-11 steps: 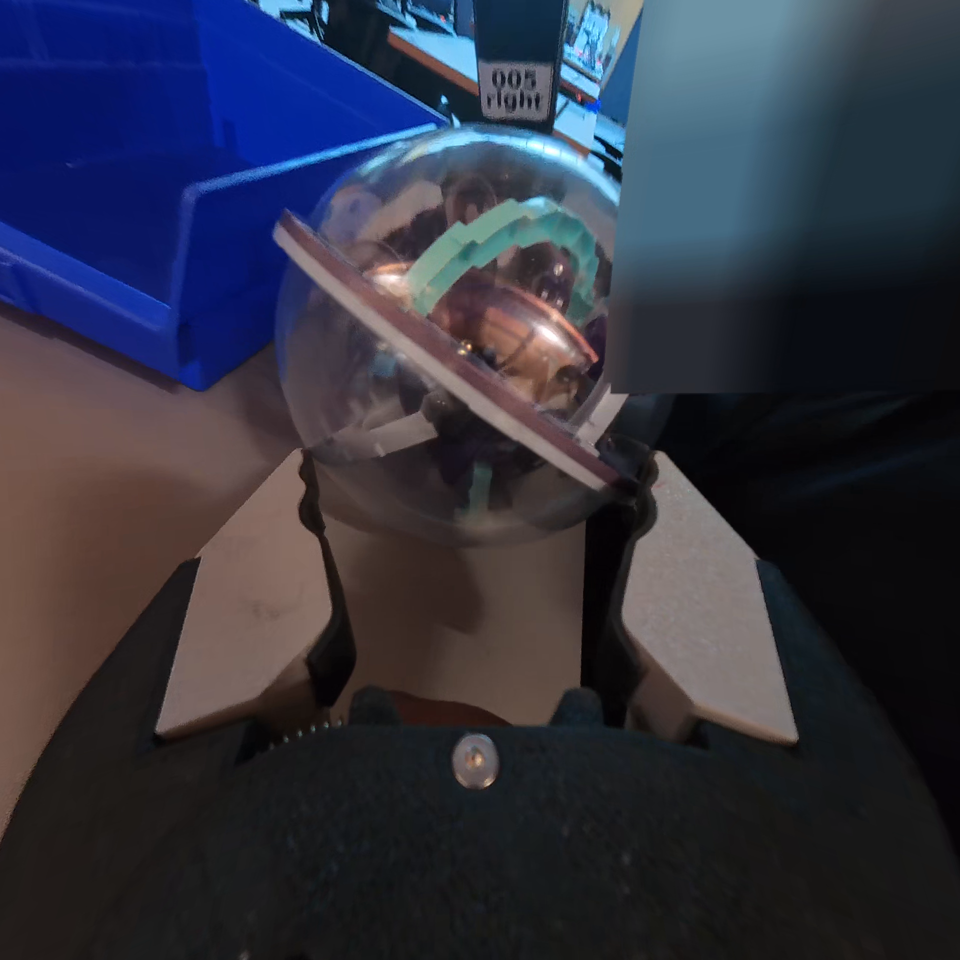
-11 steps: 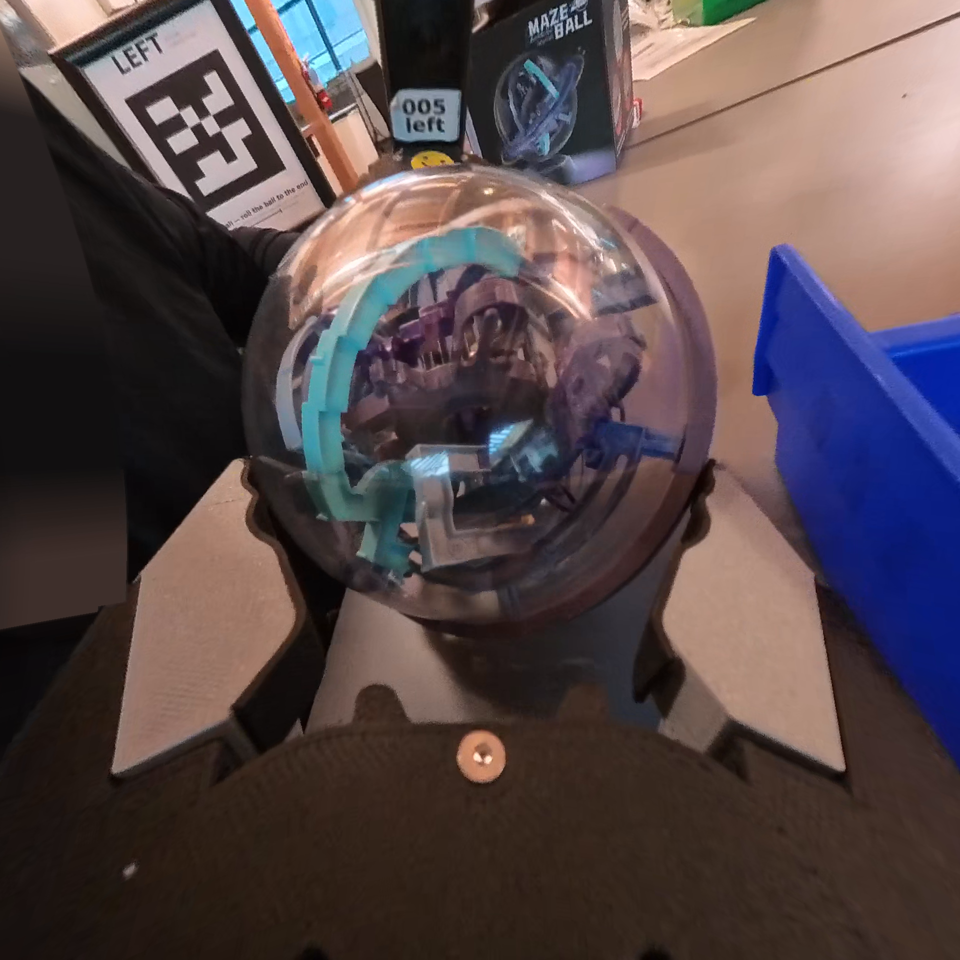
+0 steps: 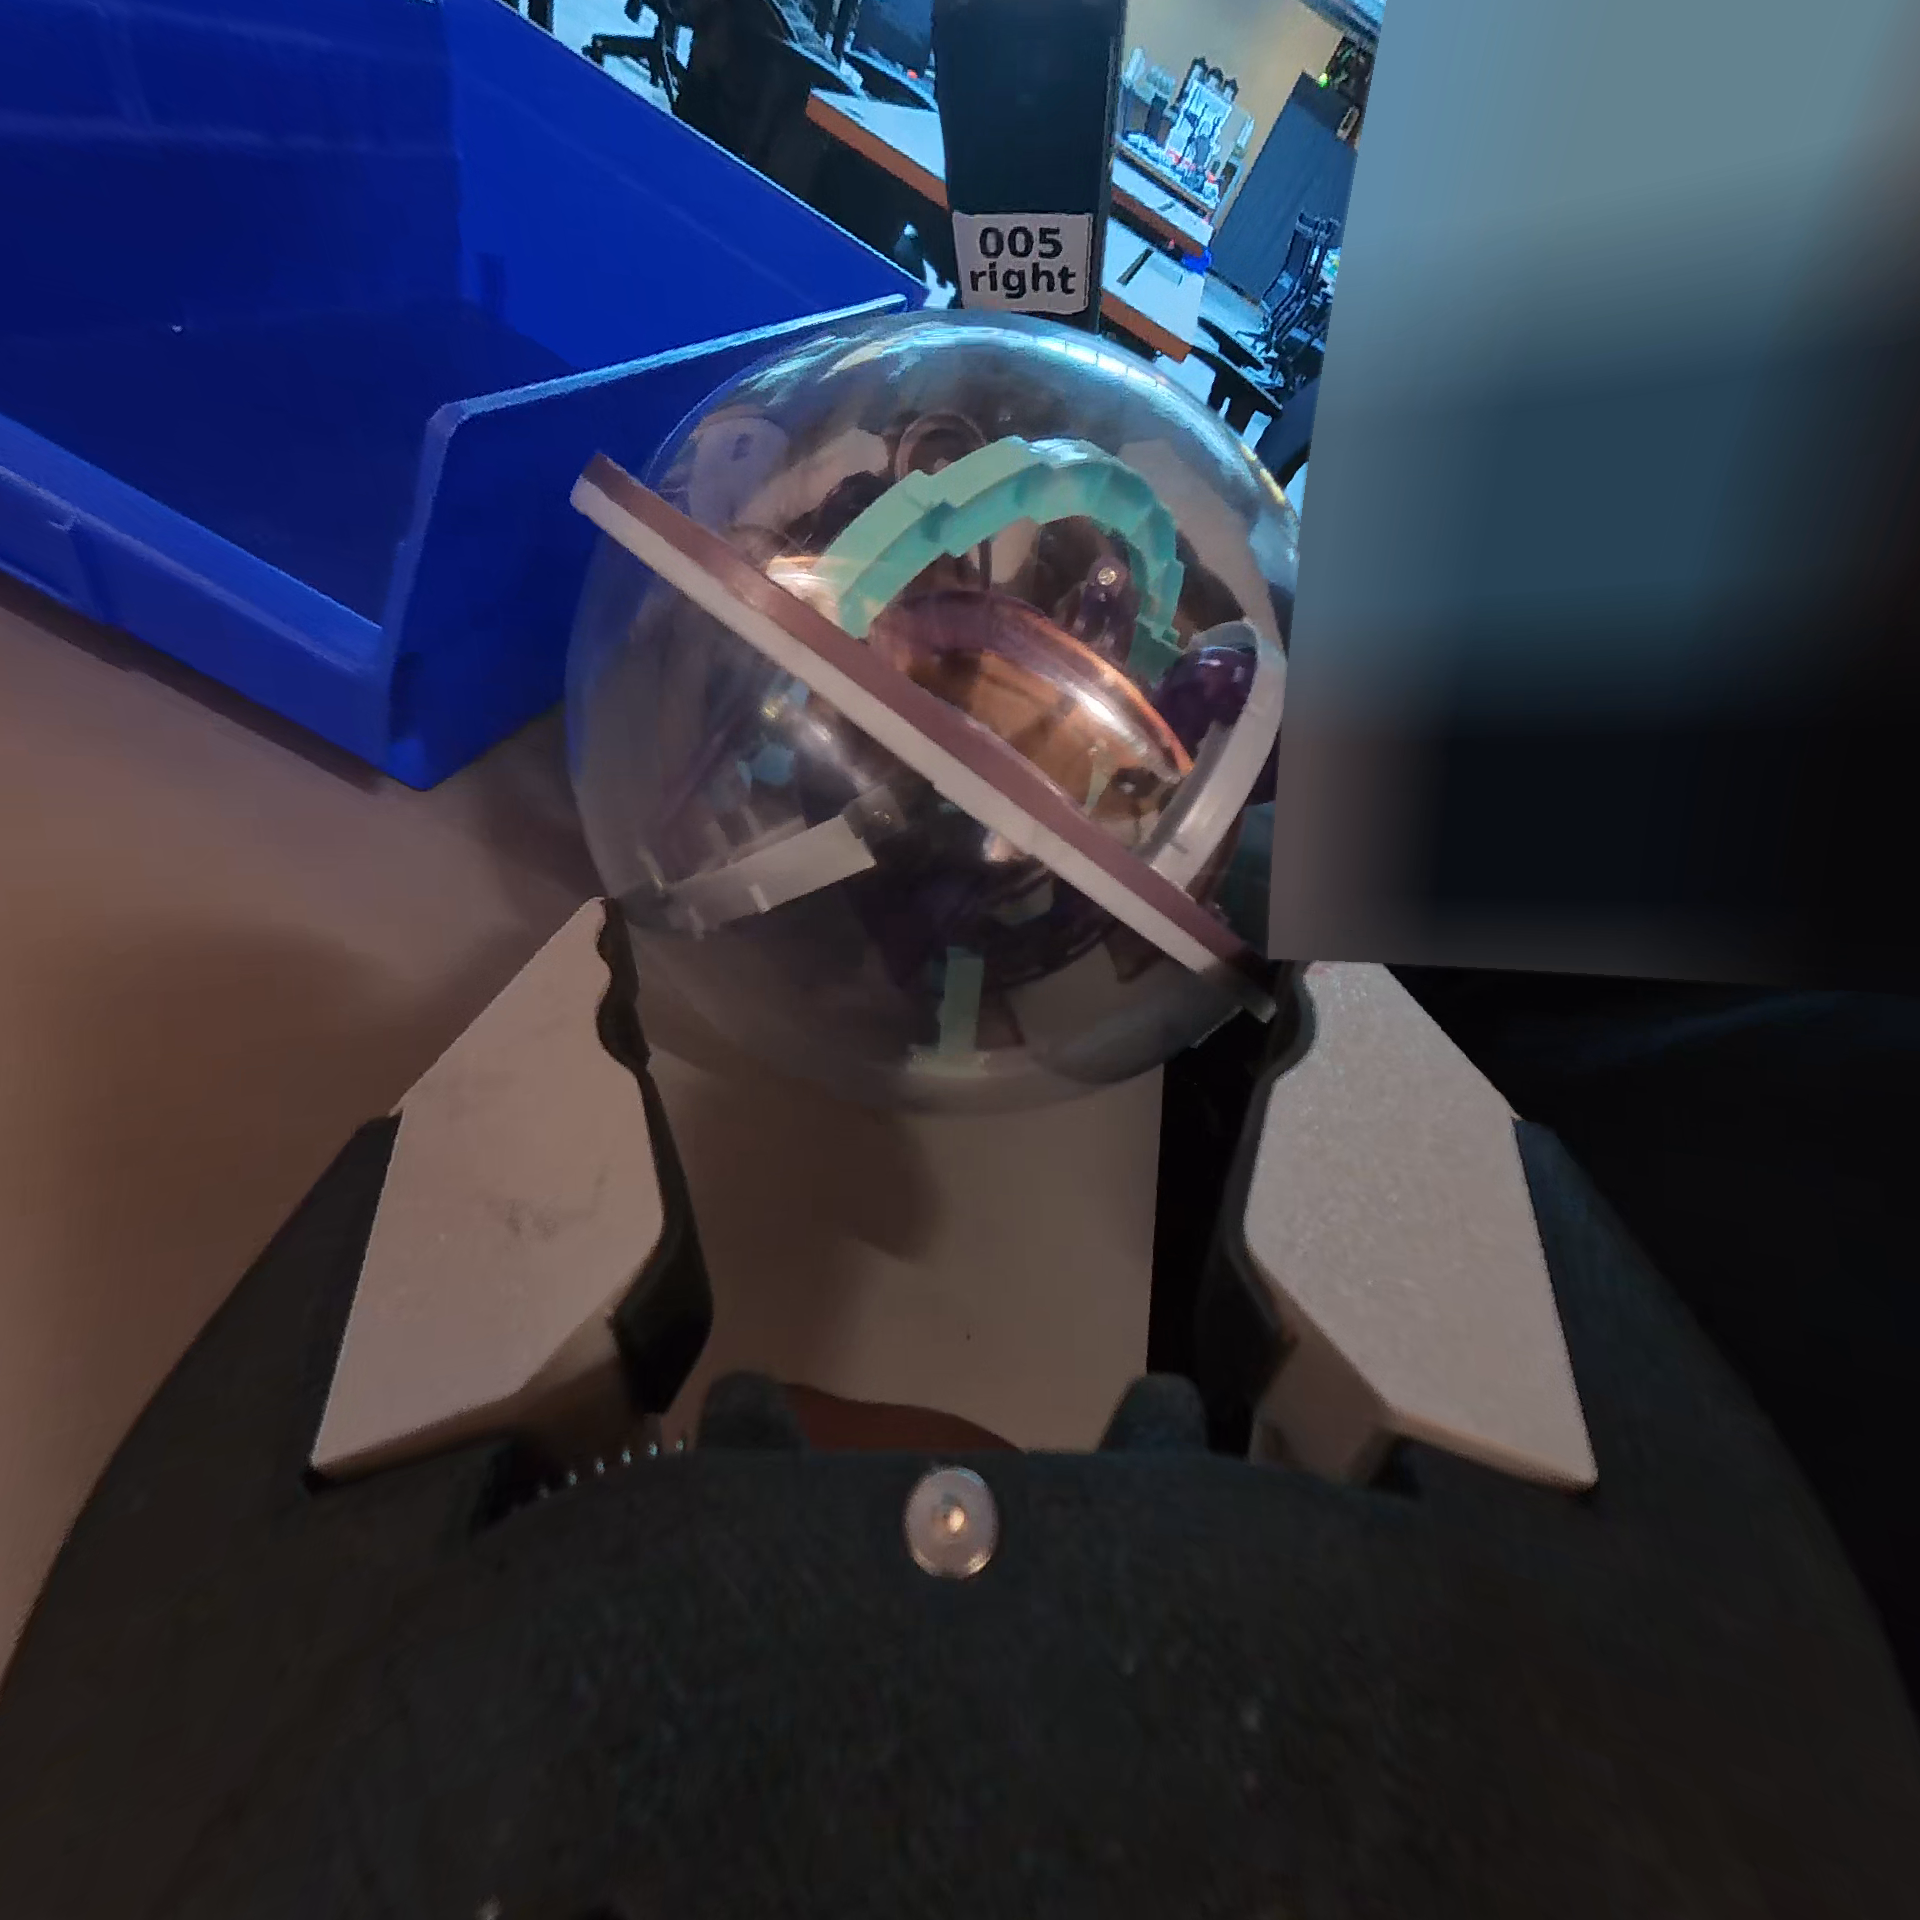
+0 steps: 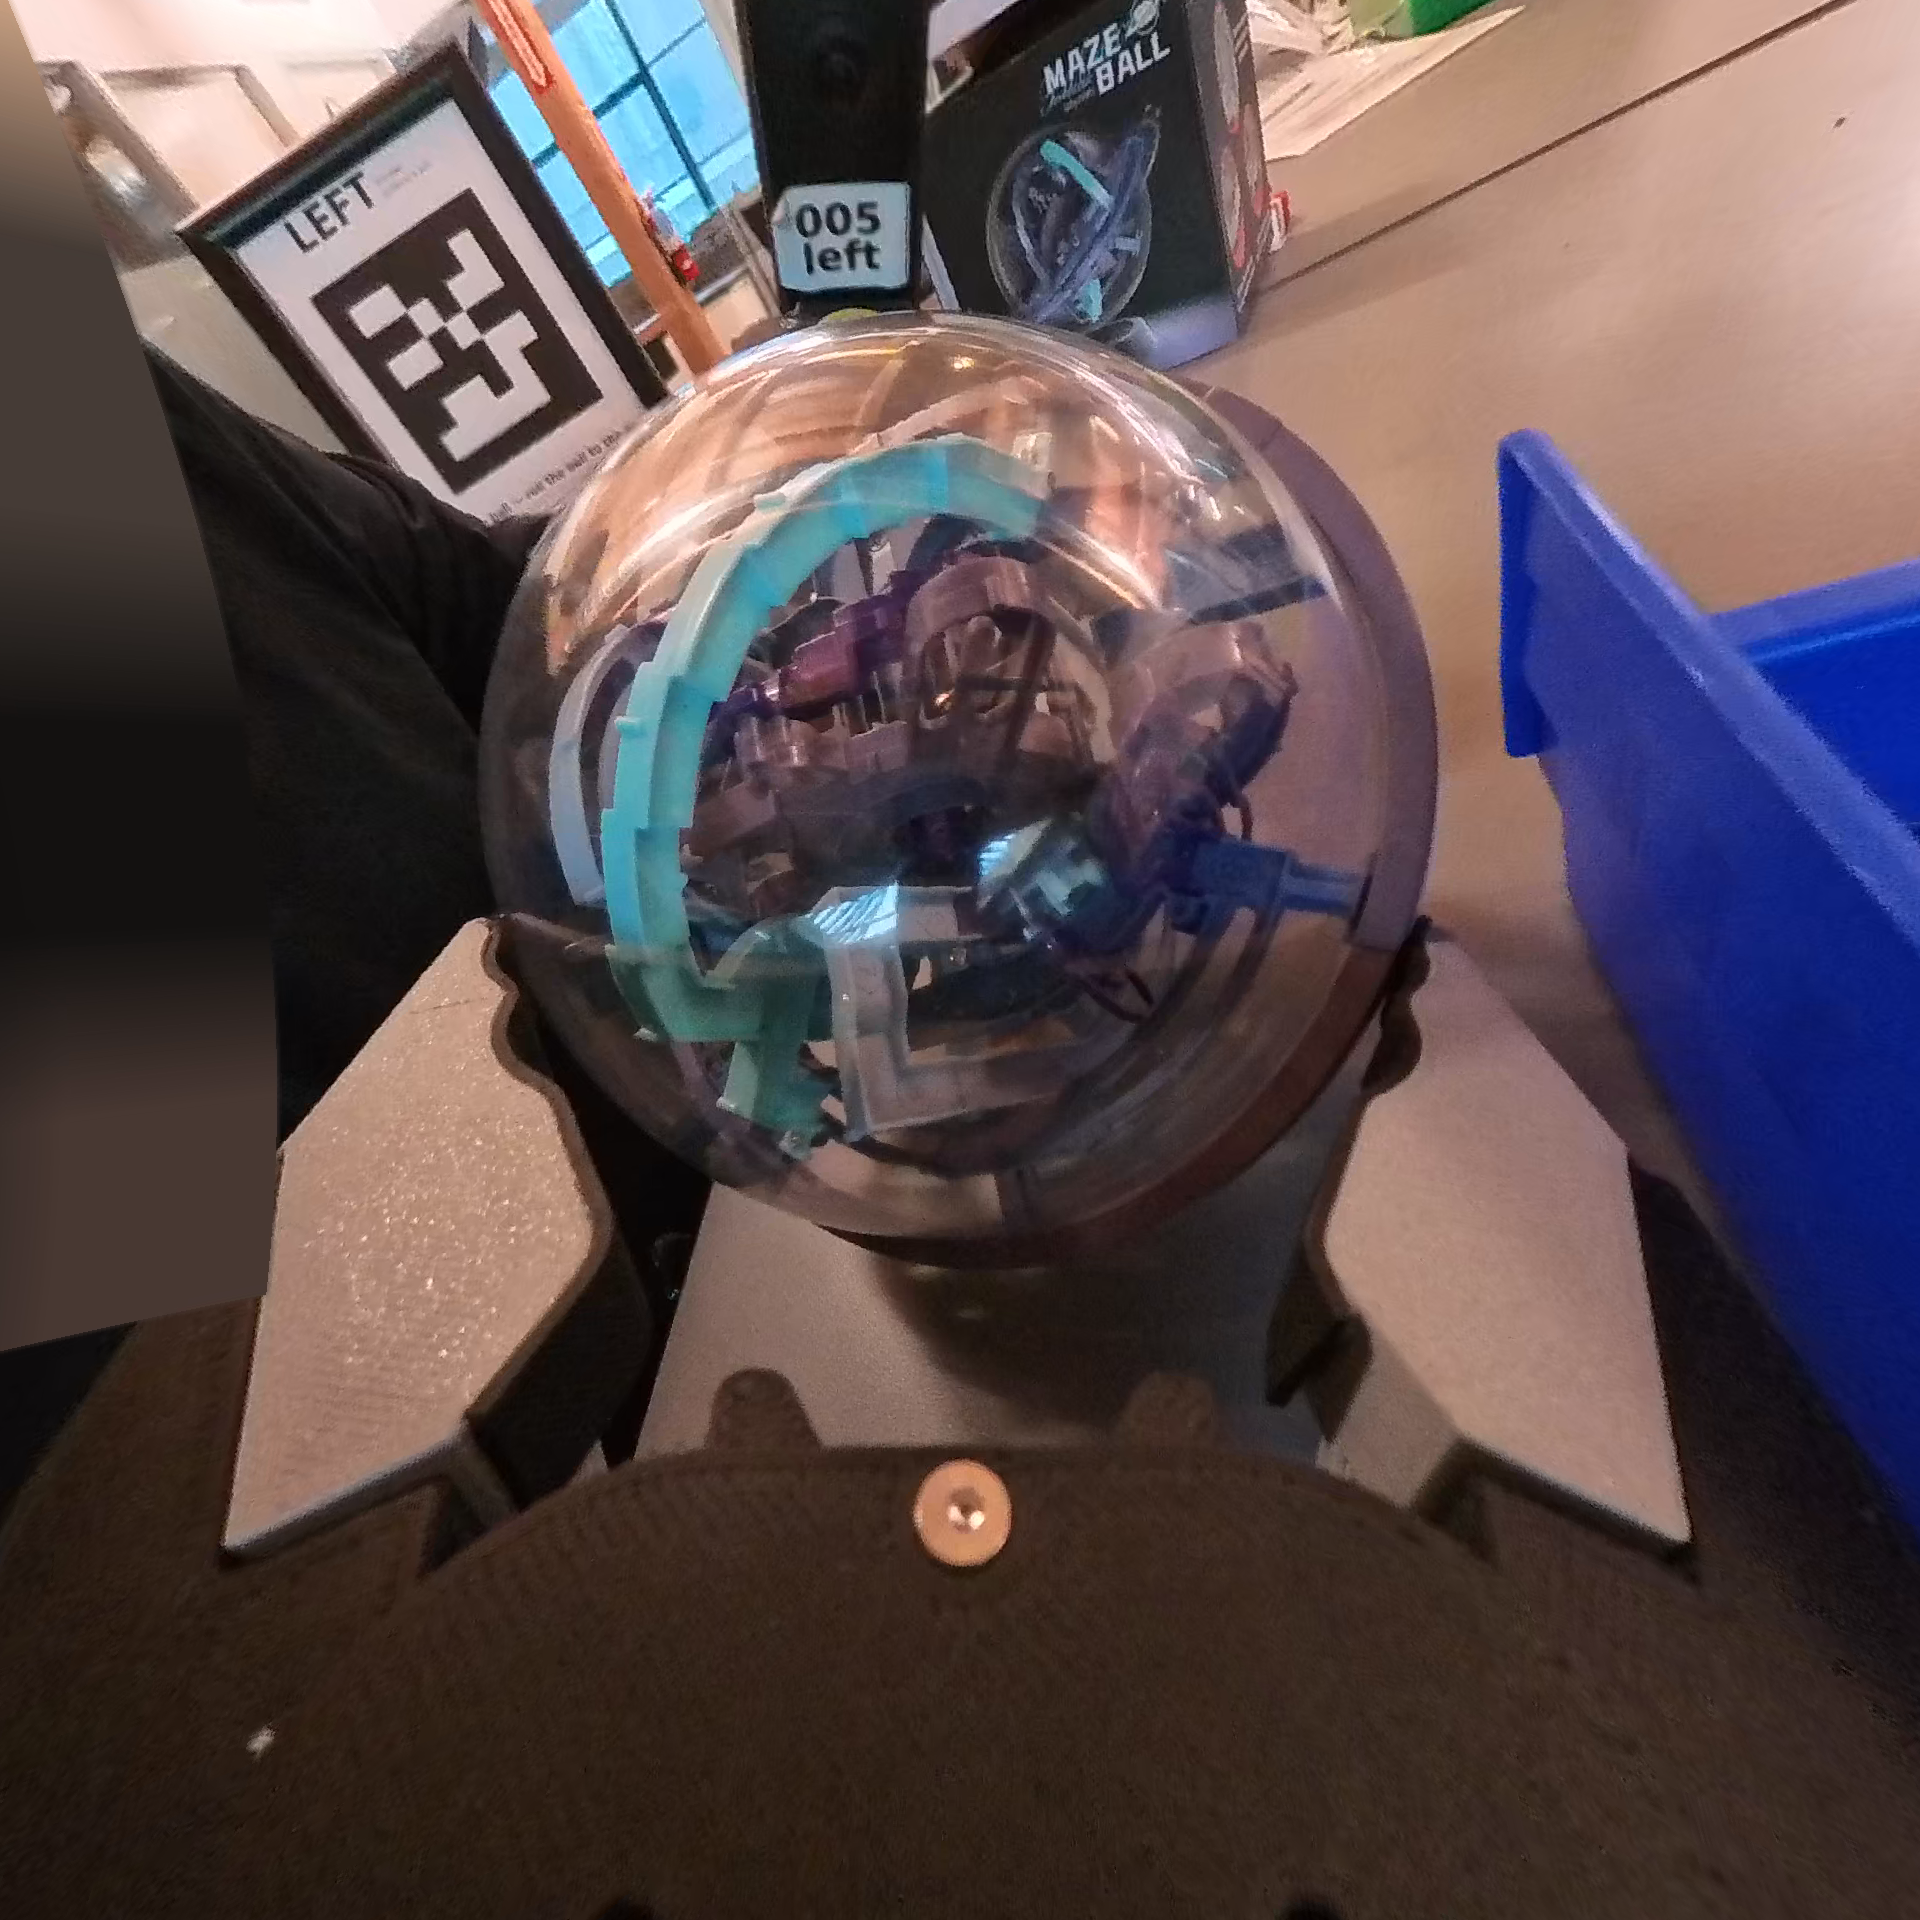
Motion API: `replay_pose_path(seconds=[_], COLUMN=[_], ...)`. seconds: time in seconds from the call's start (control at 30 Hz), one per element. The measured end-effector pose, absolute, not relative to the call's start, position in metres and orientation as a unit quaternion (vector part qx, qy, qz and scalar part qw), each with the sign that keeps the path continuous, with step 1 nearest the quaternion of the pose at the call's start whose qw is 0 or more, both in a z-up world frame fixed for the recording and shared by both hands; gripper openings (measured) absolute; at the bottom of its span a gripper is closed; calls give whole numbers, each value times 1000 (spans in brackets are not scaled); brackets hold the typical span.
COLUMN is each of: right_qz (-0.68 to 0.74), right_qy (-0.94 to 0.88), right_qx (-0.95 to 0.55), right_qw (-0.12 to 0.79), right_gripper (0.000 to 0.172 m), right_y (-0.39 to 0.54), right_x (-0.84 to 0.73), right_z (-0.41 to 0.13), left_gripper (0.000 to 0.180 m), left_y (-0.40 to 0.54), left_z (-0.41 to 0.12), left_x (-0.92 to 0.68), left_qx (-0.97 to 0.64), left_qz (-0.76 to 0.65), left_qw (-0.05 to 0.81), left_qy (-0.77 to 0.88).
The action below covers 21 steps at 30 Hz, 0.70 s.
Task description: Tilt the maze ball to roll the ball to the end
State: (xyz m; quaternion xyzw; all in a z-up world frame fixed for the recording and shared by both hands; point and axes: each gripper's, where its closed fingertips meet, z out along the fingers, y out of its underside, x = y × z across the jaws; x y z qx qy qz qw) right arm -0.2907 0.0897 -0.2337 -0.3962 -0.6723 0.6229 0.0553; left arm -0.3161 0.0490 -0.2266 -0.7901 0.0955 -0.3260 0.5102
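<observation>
The maze ball (image 3: 925, 707) is a clear sphere with teal, purple and grey tracks inside and a brown rim ring that runs slanted from upper left to lower right. My left gripper (image 3: 940, 956) is shut on it, both pads pressed on its lower sides. In the right wrist view the same maze ball (image 4: 956, 790) fills the middle, and my right gripper (image 4: 956, 956) is shut on it from the opposite side. The ball is held above the tan table (image 3: 208, 935). The small ball inside cannot be made out.
A blue bin (image 3: 312, 364) stands close on the table; it also shows at the right edge of the right wrist view (image 4: 1766, 883). A dark product box (image 4: 1091, 177) and a framed marker card (image 4: 416, 332) stand behind. A person's dark sleeve (image 4: 353, 675) is at left.
The ball has tilted very slightly; both grippers keep their hold and the views are otherwise the same.
</observation>
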Motion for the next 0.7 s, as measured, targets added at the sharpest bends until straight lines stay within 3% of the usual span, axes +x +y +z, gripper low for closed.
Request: replay_pose_path(seconds=[0.03, 0.47, 0.7], right_qz=[625, 644, 643], right_qy=[-671, -650, -654], right_qx=[-397, -404, -399], right_qw=[52, -19, -13], right_gripper=[154, 151, 152], right_y=[90, 88, 87], right_x=[-291, -289, -288], right_z=[-234, -237, -237], left_gripper=[121, 119, 115], left_y=[49, 51, 48], left_z=[-226, -215, -210], left_x=[-316, -318, -317], left_qx=[-791, -816, -815], left_qz=[-326, -302, -254], left_qw=[509, 484, 508], left_qy=[94, 93, 117])
